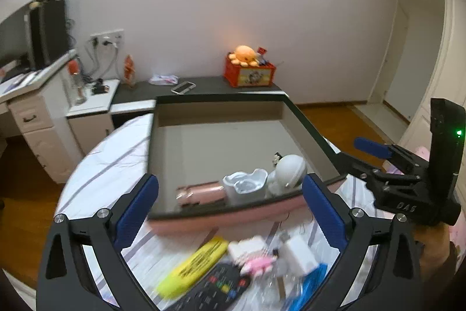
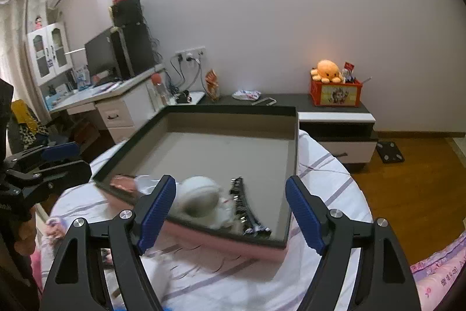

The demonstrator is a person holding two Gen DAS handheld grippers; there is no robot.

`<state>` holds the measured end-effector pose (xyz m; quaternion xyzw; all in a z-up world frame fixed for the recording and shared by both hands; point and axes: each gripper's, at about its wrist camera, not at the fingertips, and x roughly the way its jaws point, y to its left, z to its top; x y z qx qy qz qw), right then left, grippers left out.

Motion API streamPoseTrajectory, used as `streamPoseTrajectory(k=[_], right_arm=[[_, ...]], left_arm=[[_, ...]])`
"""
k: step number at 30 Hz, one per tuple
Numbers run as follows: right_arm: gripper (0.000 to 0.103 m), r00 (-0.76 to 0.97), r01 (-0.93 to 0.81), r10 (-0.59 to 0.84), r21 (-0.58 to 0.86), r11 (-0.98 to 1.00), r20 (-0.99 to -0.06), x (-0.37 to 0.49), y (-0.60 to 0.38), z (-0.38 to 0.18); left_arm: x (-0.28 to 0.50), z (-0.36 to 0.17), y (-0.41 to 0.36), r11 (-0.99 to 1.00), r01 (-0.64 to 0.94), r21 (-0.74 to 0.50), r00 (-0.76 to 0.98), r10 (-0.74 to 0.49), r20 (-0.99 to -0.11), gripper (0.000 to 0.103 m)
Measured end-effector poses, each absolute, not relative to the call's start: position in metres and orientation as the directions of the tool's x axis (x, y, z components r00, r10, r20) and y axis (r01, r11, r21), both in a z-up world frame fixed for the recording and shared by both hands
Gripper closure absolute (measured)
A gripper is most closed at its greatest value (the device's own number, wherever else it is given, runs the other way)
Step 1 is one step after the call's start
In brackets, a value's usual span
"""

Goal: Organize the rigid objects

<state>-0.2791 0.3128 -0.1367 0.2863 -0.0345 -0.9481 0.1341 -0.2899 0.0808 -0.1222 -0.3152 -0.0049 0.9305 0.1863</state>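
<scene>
A large open box [image 1: 308,124] with a pink outer wall and grey inside lies on the bed. In its near corner lie a pink tube [image 1: 201,191], a pale scalloped cup [image 1: 246,185] and a white round object [image 1: 289,168]. My left gripper [image 1: 230,209] is open and empty, above loose items on the sheet: a yellow highlighter [image 1: 193,267], a black remote [image 1: 215,287], a white charger [image 1: 298,254] and a pink-white toy [image 1: 256,255]. My right gripper [image 2: 231,212] is open and empty over the box's near edge [image 2: 233,244], above the white object [image 2: 201,197] and a black comb-like strip [image 2: 243,203].
The bed has a white striped sheet [image 2: 326,179]. Behind it stand a dark low cabinet [image 2: 335,118] with a red box and orange plush [image 2: 329,72], a phone [image 1: 183,87], and a white desk [image 2: 116,101] with a monitor. Wooden floor [image 2: 407,179] lies to the right.
</scene>
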Motion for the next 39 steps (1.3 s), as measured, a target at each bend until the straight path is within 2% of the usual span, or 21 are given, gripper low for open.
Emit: streamPoseTrajectory(k=[9, 16, 27, 39], right_arm=[[0.022, -0.825, 0.253, -0.292, 0.147, -0.956, -0.484, -0.215, 0.296, -0.111], [0.02, -0.828, 0.261, -0.301, 0.15, -0.954, -0.473, -0.164, 0.286, -0.103], [0.02, -0.793, 0.296, -0.316, 0.125, -0.947, -0.52, -0.128, 0.265, -0.113], [0.02, -0.768, 0.316, -0.319, 0.104, -0.943, -0.556, -0.113, 0.248, -0.124]], left_arm=[[-0.213, -0.112, 0.039, -0.961, -0.272, -0.039, -0.801, 0.249, -0.545, 0.0], [-0.169, -0.123, 0.008, -0.971, -0.239, -0.016, -0.797, 0.205, -0.568, 0.0], [-0.125, -0.127, -0.008, -0.977, -0.214, -0.005, -0.798, 0.178, -0.576, 0.0], [-0.115, -0.136, 0.001, -0.968, -0.248, 0.031, -0.78, 0.181, -0.599, 0.0]])
